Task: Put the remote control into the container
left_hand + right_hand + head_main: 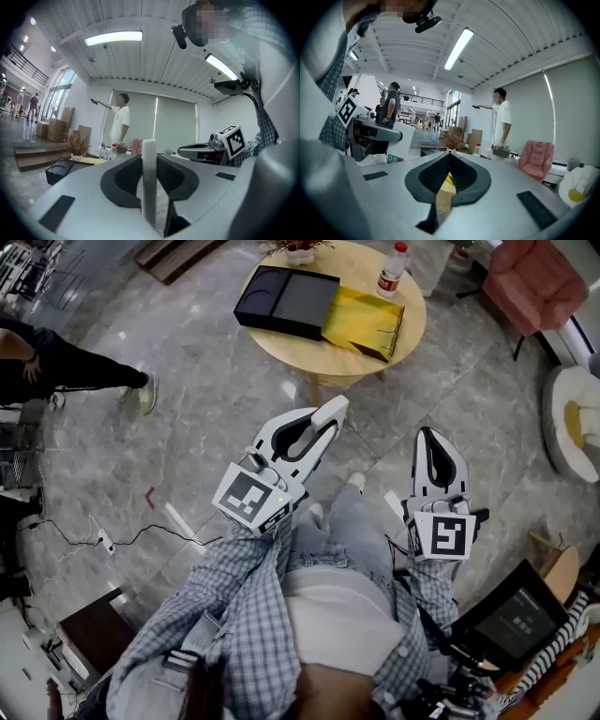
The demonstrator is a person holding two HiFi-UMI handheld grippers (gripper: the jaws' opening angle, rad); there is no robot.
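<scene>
While the person stands on the marble floor (197,362) well apart from the round wooden surface (361,263), the left tool (317,432) holds the remote control (149,173). Its pads press on the slim white body's two broad faces, so the remote control shows edge-on between them. One end juts past the fingertips. That grip probably suits the job: with the free end leading, the remote control can be lowered into a recess and let go without the jaws fouling the wall.

The right tool (429,435) is closed tight with nothing between its pads. It is carried level beside the left one and looks idle for now, perhaps kept in reserve to steady the box.

The black container (281,326) lies at the surface's left edge in the head view, its open recesses facing up and apparently empty. A yellow bag (364,320) lies touching its right side. A plastic bottle (392,270) stands at the far right edge.

By this reading the carry is under way. The approach, the lowering and the release are not yet done.
</scene>
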